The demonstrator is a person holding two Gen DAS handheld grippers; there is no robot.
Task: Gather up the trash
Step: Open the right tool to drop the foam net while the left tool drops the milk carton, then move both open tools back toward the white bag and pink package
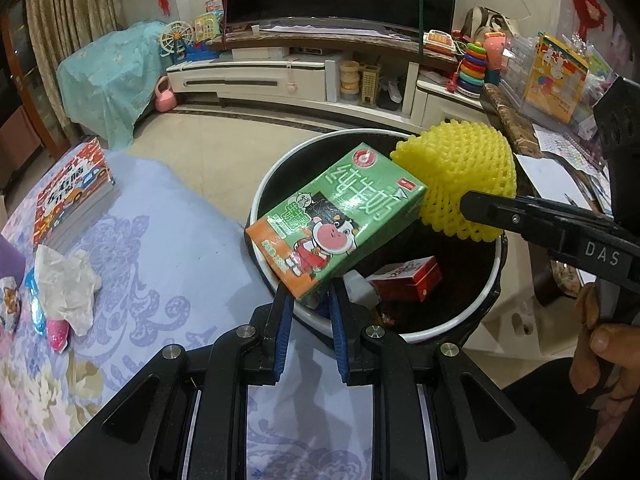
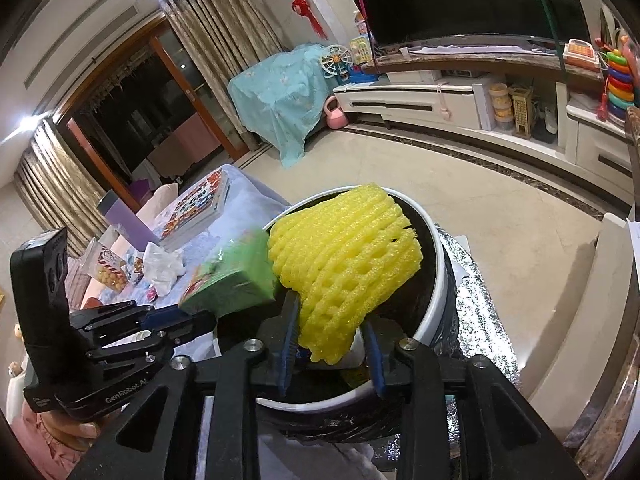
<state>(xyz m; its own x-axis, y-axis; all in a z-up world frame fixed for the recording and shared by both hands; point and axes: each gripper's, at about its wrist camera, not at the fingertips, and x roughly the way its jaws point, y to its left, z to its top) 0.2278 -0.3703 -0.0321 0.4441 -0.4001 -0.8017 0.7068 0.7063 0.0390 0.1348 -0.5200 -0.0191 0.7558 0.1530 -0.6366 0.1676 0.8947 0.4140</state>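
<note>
The left tongs [image 1: 307,294] are clenched on the lower corner of a green milk carton [image 1: 336,220], holding it tilted over the near rim of the trash bin [image 1: 494,276], so that most of the carton hangs above the bin's dark opening. The right tongs [image 2: 332,320] grip a yellow foam fruit net [image 2: 344,264] by its lower end, and the net stands up above the same bin, just beside the carton's far end and touching or nearly touching it. In the left wrist view the right tongs reach in from the right, with a hand [image 1: 600,332] on their handle at the edge of the frame. Inside the bin lie a red and white box [image 1: 408,280] and a white scrap beside it. The bin stands against the edge of a worktop [image 1: 168,248] covered with a pale blue patterned cloth. On that cloth, well apart from the bin, lie a crumpled white tissue [image 1: 66,284], a few small bright wrappers and a stack of picture books [image 1: 74,196].
</note>
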